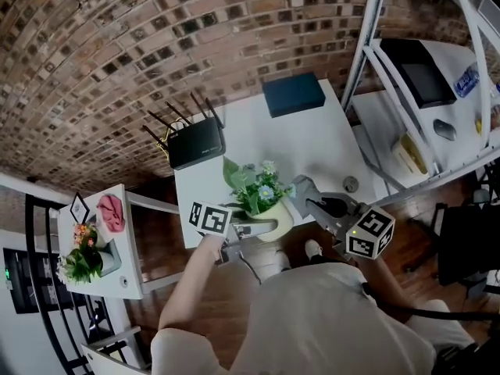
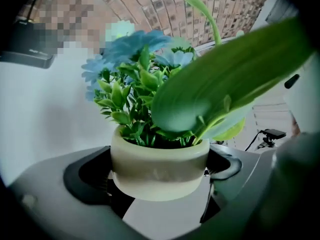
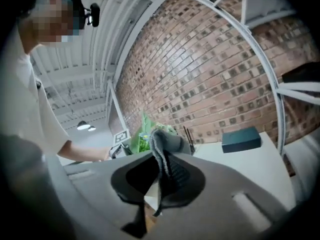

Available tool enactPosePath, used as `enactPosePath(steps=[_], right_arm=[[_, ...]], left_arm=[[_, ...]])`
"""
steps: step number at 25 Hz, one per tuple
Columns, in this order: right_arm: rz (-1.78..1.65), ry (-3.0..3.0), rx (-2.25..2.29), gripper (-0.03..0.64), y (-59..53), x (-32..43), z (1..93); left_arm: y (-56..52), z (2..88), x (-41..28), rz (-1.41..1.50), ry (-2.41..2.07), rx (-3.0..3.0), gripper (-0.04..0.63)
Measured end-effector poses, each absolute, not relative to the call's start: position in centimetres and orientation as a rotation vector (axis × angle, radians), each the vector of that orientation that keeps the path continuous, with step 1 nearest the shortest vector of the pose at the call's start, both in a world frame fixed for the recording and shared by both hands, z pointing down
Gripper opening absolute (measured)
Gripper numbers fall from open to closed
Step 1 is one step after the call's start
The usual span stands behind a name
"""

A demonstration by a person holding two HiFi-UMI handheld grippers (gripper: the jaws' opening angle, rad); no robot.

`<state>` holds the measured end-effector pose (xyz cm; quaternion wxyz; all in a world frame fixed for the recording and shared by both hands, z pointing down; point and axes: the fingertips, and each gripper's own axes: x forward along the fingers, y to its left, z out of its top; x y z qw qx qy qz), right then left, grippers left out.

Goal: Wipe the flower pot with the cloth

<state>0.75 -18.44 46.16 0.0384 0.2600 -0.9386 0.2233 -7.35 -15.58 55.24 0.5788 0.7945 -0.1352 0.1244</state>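
— Cream-coloured, round and smooth, the flower pot with its green leaves and pale blue blooms sits at the near edge of the white desk, right in front of us.

— And our left gripper has it?

— Yes, the grey jaws are clamped against both sides of the flower pot's wall, and the pot stands upright between them. We cannot tell whether its base rests on the desk.

— What about the grey knitted cloth?

— Our right gripper is clenched on it; a bunched fold sticks out past the jaws. It is just to the right of the flower pot, with the cloth close to the leaves. We cannot say whether it touches.

— What else is on the desk?

— A black router with upright antennas is at the far left corner, and a flat dark teal box lies at the far edge, both well apart from the flower pot. Beyond them rises the brown brick wall.
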Motion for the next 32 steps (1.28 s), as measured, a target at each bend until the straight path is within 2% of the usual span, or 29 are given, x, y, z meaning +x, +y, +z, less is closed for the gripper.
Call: enactPosePath(steps=[5, 12, 17, 22, 27, 32], right_arm=[[0.887, -3.03, 0.385, 0.003, -16.6, -1.9, 41.0], [0.729, -2.972, 0.055, 0.003, -14.5, -5.4, 39.1], [0.713, -2.896, 0.067, 0.003, -15.0, -5.7, 40.8], [0.86, -2.925, 0.149, 0.002, -16.7, -4.7, 41.0], [0.906, -2.907, 0.271, 0.003, -18.8, -3.1, 42.7], [1.052, -2.967, 0.191, 0.003, -19.5, -3.2, 42.8]], left_arm=[[-16.0, 52.1, -6.9, 0.257, -0.224, 1.868, 0.621], [-16.6, 49.6, -6.3, 0.252, -0.158, 1.882, 0.621], [-15.7, 49.0, -5.9, 0.297, -0.118, 1.913, 0.62], [-15.4, 48.5, -6.2, 0.264, -0.105, 1.915, 0.62], [-14.4, 46.2, -6.0, 0.151, -0.027, 1.894, 0.62], [-13.9, 43.9, -5.3, 0.06, 0.035, 1.896, 0.62]])
